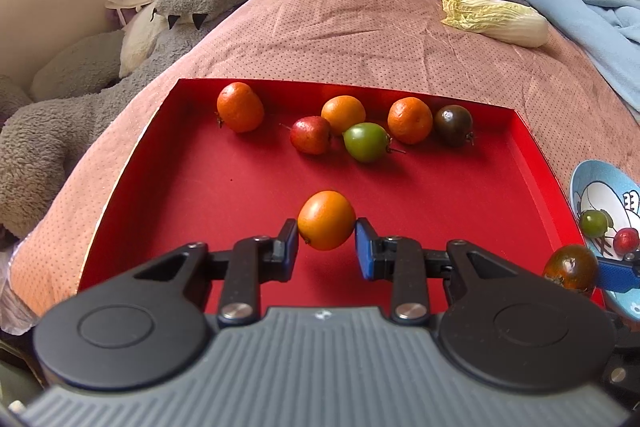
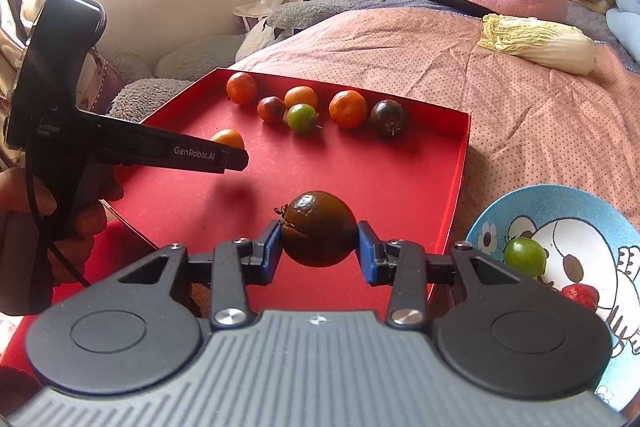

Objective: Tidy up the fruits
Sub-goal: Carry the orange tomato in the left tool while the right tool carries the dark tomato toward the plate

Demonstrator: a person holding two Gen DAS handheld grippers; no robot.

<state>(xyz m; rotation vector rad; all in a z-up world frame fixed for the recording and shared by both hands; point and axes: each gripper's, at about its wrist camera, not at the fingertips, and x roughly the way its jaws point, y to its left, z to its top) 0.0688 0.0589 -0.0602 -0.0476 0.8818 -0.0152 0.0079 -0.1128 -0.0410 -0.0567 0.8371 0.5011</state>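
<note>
While both grippers carry fruit above the red tray (image 1: 132, 187), we are in the middle of the sorting, at the carrying step. Our left gripper (image 1: 327, 241) pinches a small orange fruit (image 1: 326, 220) between its pads, clear of the tray floor to judge by the shadow beneath it. Our right gripper (image 2: 320, 247) pinches a dark brown tomato (image 2: 319, 228) the same way, its stem turned to nine o'clock. In the right wrist view the blue bowl (image 2: 532, 205) sits just off the tray's edge at four o'clock from the tomato, and it already holds a green tomato (image 2: 525, 256) and a red fruit (image 2: 580, 297). Six fruits lie along the tray's far side at twelve o'clock: three orange ones, a red one (image 1: 311, 135), a green one (image 1: 366, 141) and another dark tomato (image 1: 453, 125). A cabbage (image 1: 496, 19) rests on the pink bedspread (image 1: 320, 35) well beyond the tray at one o'clock. We judge that the next move calls for swinging the dark tomato toward four o'clock until it hangs over the bowl, lowering it near the fruit inside, then spreading the pads gently so it does not roll out. Where the orange fruit belongs we cannot tell; no second container is in sight, so the left hand may need to wait its turn.
</note>
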